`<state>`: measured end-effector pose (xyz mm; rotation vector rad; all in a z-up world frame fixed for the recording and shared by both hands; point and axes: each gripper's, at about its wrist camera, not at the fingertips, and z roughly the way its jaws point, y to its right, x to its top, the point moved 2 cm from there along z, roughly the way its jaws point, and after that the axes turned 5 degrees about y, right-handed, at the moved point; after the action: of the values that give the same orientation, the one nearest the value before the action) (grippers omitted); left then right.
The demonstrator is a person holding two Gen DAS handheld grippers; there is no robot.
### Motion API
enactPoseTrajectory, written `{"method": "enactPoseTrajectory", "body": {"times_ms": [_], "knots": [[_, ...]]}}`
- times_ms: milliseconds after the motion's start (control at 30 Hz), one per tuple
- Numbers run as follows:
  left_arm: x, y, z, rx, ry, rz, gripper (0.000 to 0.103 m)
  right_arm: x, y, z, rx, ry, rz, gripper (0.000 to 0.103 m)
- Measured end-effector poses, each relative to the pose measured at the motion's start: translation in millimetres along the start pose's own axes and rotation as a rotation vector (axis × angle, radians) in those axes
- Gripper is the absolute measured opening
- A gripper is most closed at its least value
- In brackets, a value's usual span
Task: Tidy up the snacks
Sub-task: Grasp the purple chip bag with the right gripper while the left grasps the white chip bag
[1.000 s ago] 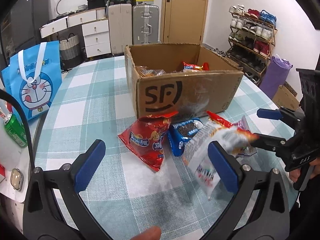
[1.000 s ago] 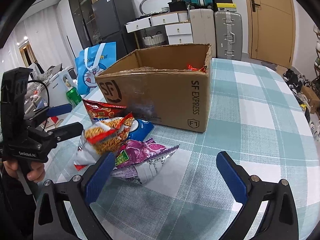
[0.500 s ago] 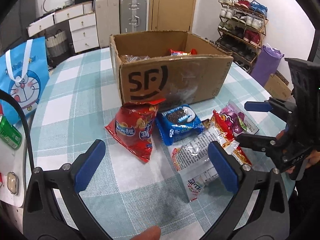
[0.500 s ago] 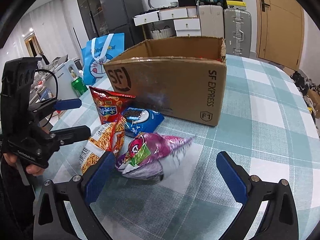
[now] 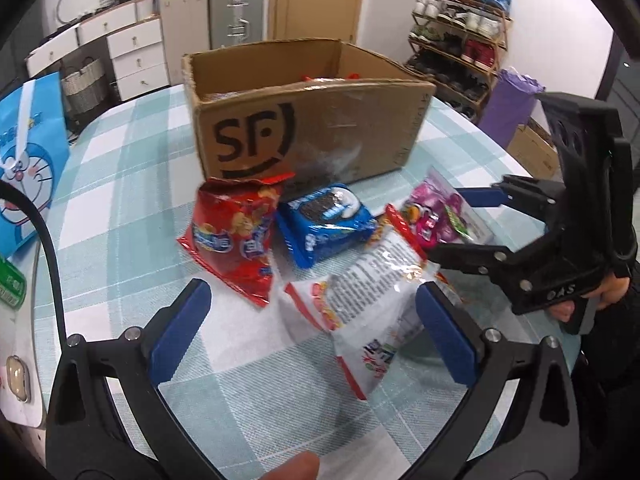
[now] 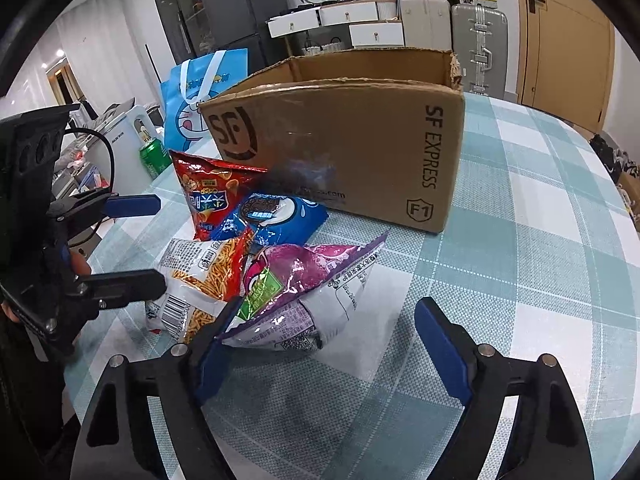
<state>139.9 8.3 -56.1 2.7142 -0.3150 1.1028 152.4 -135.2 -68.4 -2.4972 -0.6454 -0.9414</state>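
An open SF cardboard box [image 5: 312,128] [image 6: 340,148] stands on the checked table. In front of it lie a red chip bag [image 5: 236,236], a blue cookie pack [image 5: 328,220], a white stick-snack bag [image 5: 368,300] and a purple bag [image 6: 304,292]. My left gripper [image 5: 312,336] is open, with the white bag lying between its fingers, close to the right one. The jaws of my right gripper [image 6: 328,348] are closing around the purple bag. Its left pad touches the bag and its right pad stands apart. Each gripper shows in the other's view [image 5: 468,226] [image 6: 140,242].
A blue cartoon tote bag [image 6: 200,96] and a green can [image 6: 154,156] stand at the table's left edge. Beyond the table are drawers, suitcases [image 5: 236,12], a door and a shoe rack [image 5: 460,40]. The checked cloth [image 6: 520,220] runs on to the right of the box.
The right gripper's jaws have narrowed around the purple bag, which has come up off the table against the left pad. The white bag has settled on the table between the left fingers.
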Motion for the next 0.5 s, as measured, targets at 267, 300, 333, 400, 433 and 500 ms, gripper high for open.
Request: {"method": "enactPoseTrajectory", "body": {"times_ms": [267, 300, 333, 400, 433, 500], "knots": [[-4.6, 7.9, 5.5, -0.026, -0.027, 0.025, 0.102, -1.6, 1.0, 1.0, 0.038, -0.008, 0.025, 0.081], [-5.1, 9.3, 5.5, -0.035, -0.031, 0.03, 0.102, -1.7, 1.5, 1.7, 0.045, -0.01, 0.031, 0.081], [-6.7, 11.9, 6.0, -0.047, -0.036, 0.036, 0.102, -1.7, 2.1, 2.3, 0.053, -0.011, 0.04, 0.081], [-8.7, 15.8, 7.0, -0.058, -0.044, 0.052, 0.102, -2.6, 2.7, 3.6, 0.062, -0.013, 0.051, 0.081], [-9.6, 17.9, 8.4, -0.058, -0.048, 0.059, 0.102, -3.4, 3.1, 4.0, 0.065, -0.014, 0.055, 0.081], [-11.0, 21.5, 11.4, -0.073, -0.055, 0.06, 0.102, -3.6, 3.3, 4.7, 0.071, -0.014, 0.062, 0.081]]}}
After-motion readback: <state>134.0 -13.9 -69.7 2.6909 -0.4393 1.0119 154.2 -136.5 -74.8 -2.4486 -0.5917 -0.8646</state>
